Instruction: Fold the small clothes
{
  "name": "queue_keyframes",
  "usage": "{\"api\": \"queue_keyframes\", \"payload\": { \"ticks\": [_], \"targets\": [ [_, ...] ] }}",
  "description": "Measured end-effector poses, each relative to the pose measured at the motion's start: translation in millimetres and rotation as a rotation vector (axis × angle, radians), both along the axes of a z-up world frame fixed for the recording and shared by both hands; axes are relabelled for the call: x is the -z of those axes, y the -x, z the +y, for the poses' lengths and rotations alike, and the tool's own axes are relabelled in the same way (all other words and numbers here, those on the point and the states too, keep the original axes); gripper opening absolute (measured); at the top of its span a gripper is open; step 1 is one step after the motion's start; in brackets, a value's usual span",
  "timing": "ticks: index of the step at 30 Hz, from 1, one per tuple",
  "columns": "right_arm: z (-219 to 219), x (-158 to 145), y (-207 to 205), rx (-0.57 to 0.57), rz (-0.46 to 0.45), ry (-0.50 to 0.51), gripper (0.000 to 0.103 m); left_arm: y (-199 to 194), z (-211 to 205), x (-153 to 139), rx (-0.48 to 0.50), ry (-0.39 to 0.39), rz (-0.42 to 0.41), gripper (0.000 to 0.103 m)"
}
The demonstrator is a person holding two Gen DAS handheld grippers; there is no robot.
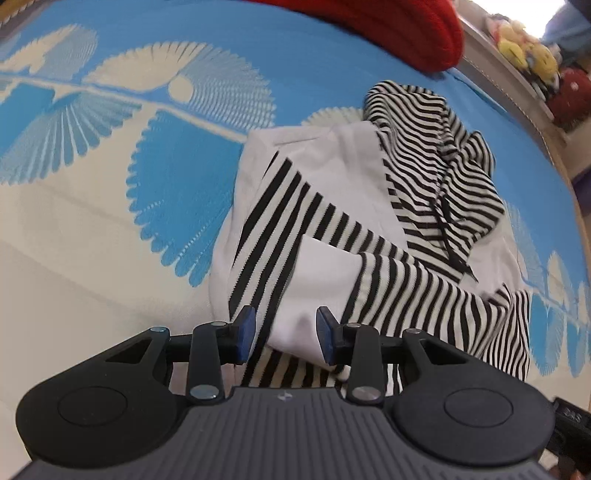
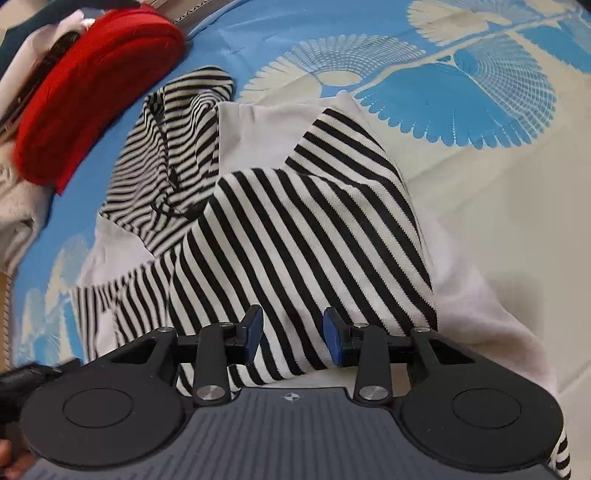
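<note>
A small hooded top (image 1: 332,177) lies on the bed: white body, black-and-white striped sleeves and hood (image 1: 436,158). My left gripper (image 1: 286,334) hovers over its near edge, jaws open, with white cloth and the end of a striped sleeve (image 1: 269,229) below the gap. In the right wrist view the same top (image 2: 258,140) shows a wide striped sleeve (image 2: 295,229) folded across the body, the hood (image 2: 173,147) bunched at the far left. My right gripper (image 2: 293,336) stands open just above that sleeve's near end, its pads not pressing on it.
A blue-and-cream patterned bedsheet (image 1: 110,184) covers the bed (image 2: 480,184). A red knitted garment (image 1: 406,29) lies folded beyond the hood (image 2: 96,74). Plush toys (image 1: 528,55) sit on a ledge past the bed's far right edge.
</note>
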State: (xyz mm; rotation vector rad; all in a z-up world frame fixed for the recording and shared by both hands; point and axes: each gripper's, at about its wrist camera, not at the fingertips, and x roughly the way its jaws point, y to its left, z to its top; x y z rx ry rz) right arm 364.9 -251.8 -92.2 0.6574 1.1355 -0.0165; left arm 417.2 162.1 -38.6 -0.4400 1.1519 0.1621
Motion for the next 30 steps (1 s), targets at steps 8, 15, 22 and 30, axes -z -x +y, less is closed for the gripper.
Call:
{"api": "queue_keyframes", "payload": {
  "ticks": [8,15,22,30],
  "targets": [
    [-28,-6,-11,0.064,-0.009,-0.029,0.039,-10,-2,34,-0.066,0.057,0.085,0.041],
    [-33,4,-12,0.094,0.022,-0.028,0.039,3,-6,-9,-0.076,0.018,-0.05,0.005],
    [-26,12,-9,0.128,0.049,-0.009,0.039,49,7,-46,-0.185,-0.067,-0.056,0.009],
    [-24,23,-1,0.178,0.119,0.091,0.04,22,-4,-32,-0.003,-0.107,-0.064,0.031]
  ]
}}
